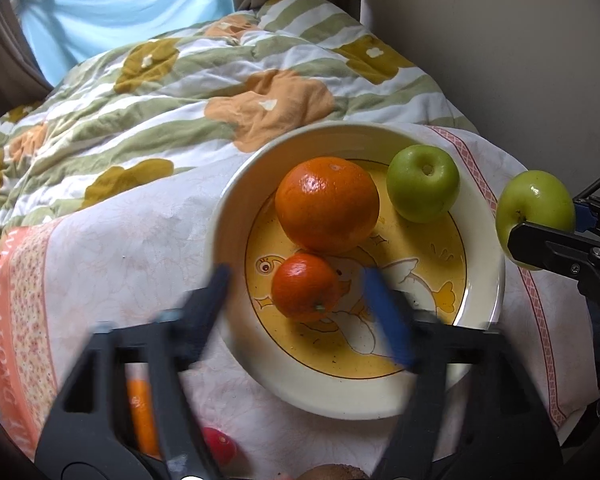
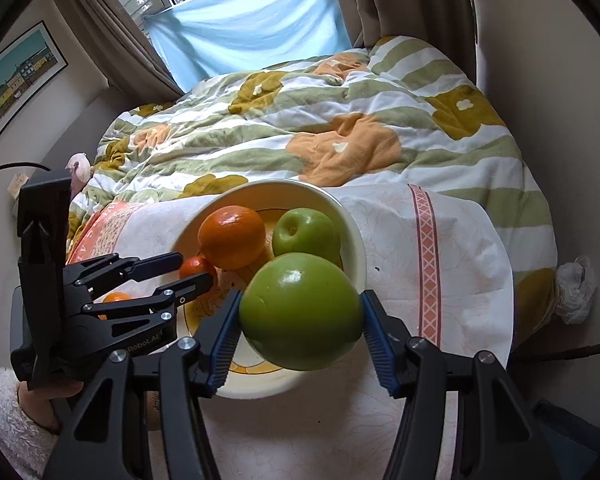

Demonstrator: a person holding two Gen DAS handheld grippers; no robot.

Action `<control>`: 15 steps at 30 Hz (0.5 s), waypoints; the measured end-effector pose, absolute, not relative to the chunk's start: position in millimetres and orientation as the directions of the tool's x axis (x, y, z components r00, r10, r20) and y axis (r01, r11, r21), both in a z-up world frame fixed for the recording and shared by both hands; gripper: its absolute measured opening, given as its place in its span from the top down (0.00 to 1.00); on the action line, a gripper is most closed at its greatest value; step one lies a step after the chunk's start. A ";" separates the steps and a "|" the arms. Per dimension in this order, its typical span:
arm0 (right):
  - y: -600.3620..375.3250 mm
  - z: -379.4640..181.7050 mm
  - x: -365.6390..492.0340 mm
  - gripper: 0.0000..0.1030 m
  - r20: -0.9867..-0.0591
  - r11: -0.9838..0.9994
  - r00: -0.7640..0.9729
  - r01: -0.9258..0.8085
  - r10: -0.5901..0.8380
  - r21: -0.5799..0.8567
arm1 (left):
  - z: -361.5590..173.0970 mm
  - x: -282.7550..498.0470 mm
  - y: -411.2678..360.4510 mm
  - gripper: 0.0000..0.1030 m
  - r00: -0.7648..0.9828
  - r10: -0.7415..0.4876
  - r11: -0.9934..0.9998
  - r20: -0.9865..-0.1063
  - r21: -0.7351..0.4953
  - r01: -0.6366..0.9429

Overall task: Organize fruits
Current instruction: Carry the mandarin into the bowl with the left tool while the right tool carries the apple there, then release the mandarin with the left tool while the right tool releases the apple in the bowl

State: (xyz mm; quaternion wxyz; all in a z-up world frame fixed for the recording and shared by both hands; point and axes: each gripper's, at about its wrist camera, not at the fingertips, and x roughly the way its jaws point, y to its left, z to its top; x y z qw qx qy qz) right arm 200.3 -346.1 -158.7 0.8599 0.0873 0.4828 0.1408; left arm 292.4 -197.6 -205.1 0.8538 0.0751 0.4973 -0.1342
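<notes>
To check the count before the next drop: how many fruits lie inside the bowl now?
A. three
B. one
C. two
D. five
A: the bowl holds a large orange, a small orange and one green apple.

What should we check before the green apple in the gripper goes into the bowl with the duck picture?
1. Right gripper squeezes the held round green apple on both sides: ok.
2. Apple hangs above the cream bowl with the yellow duck picture: ok.
3. Free spot in the bowl beside the big orange, small orange mandarin and second green apple: ok, near side is bare.
4. Left gripper open, holding nothing: ok.
5. Left gripper clear of the drop spot: not ok, its fingers reach over the bowl.
</notes>
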 end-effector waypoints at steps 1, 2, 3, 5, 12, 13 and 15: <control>-347.2 -158.6 200.0 0.47 -0.805 0.945 0.495 -0.155 0.326 0.288 | -201.3 290.4 -195.8 0.00 0.489 -0.154 0.955 -0.859 -0.001 0.298; -348.2 -158.4 199.7 0.47 -0.805 0.946 0.496 -0.152 0.325 0.288 | -197.1 288.1 -194.5 0.00 0.505 -0.159 0.955 -0.848 -0.002 0.298; -348.8 -158.0 199.5 0.47 -0.805 0.946 0.497 -0.150 0.323 0.287 | -193.8 286.4 -193.4 0.00 0.509 -0.168 0.952 -0.844 -0.005 0.305; -349.9 -156.9 198.9 0.47 -0.804 0.947 0.500 -0.146 0.321 0.287 | -189.2 283.8 -190.3 0.00 0.513 -0.164 0.952 -0.843 0.000 0.305; -346.4 -148.1 196.6 0.47 -0.799 0.947 0.510 -0.160 0.320 0.277 | -166.8 268.9 -165.0 0.00 0.526 -0.176 0.966 -0.832 -0.043 0.255; -345.2 -147.5 196.8 0.47 -0.798 0.947 0.510 -0.164 0.321 0.276 | -163.9 266.4 -161.4 0.00 0.527 -0.174 0.968 -0.832 -0.045 0.248; -341.4 -147.9 198.0 0.47 -0.797 0.946 0.509 -0.174 0.325 0.274 | -158.4 258.2 -154.3 0.00 0.534 -0.159 0.972 -0.830 -0.036 0.233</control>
